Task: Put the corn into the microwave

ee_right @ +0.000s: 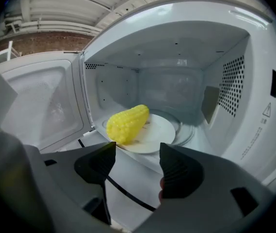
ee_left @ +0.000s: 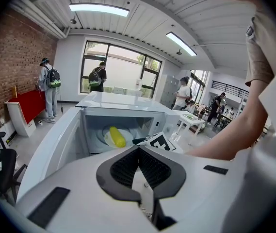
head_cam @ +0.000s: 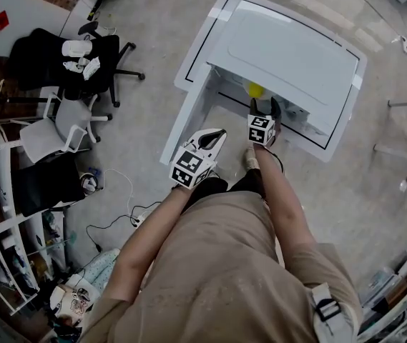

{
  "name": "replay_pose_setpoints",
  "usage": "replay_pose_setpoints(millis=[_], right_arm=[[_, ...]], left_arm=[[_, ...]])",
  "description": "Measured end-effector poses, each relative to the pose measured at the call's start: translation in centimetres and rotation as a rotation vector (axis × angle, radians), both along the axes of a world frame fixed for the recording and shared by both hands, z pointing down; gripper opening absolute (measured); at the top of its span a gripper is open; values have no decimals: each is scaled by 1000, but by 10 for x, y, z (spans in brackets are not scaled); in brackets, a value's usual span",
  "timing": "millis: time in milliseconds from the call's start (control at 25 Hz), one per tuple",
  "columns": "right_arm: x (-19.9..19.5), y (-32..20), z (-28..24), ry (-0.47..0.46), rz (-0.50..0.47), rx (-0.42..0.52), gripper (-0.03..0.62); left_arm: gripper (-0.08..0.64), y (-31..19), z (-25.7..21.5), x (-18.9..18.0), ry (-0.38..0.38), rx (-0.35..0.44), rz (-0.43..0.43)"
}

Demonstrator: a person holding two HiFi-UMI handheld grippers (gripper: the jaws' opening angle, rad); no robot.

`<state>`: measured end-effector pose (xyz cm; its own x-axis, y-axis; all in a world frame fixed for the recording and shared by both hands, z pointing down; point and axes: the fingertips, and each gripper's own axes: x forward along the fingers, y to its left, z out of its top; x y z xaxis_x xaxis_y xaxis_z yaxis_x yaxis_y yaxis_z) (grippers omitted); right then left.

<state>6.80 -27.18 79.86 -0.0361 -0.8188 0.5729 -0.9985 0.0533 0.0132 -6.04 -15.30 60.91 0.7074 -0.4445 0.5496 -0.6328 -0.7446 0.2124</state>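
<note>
The corn (ee_right: 128,124) lies on the plate (ee_right: 159,135) inside the microwave (ee_right: 254,81), close to the plate's front-left rim. The right gripper (ee_right: 137,152) stands just outside the opening, jaws apart and empty. The left gripper (ee_left: 138,149) has its jaws together on nothing. Risk: a jaw clipping the plate on withdrawal could roll the corn off. Closing the open door (ee_right: 45,106) hard could jolt it.

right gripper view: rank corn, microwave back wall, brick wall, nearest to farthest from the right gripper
1. corn, just ahead of the right gripper, on the plate.
2. back wall, inside the microwave, behind the corn.
3. brick wall, upper left, past the door.
</note>
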Motion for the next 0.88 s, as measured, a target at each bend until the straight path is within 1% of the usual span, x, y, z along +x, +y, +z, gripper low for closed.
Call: replay_pose_setpoints(millis=[200, 440, 600, 760, 880], right_arm=[[7, -15, 8, 11, -8, -30, 268], [11, -30, 4, 28, -12, -37, 268], [10, -31, 4, 28, -20, -51, 268], [17, -23, -1, -3, -26, -48, 268], [22, -6, -19, -80, -59, -20, 268]], left_arm=[[5, -2, 0, -3, -3, 1, -9], [6, -4, -2, -7, -2, 3, -17], [6, -4, -2, -7, 2, 3, -14], [5, -7, -7, -4, 16, 10, -14], [6, -10, -18, -2, 42, 26, -20]])
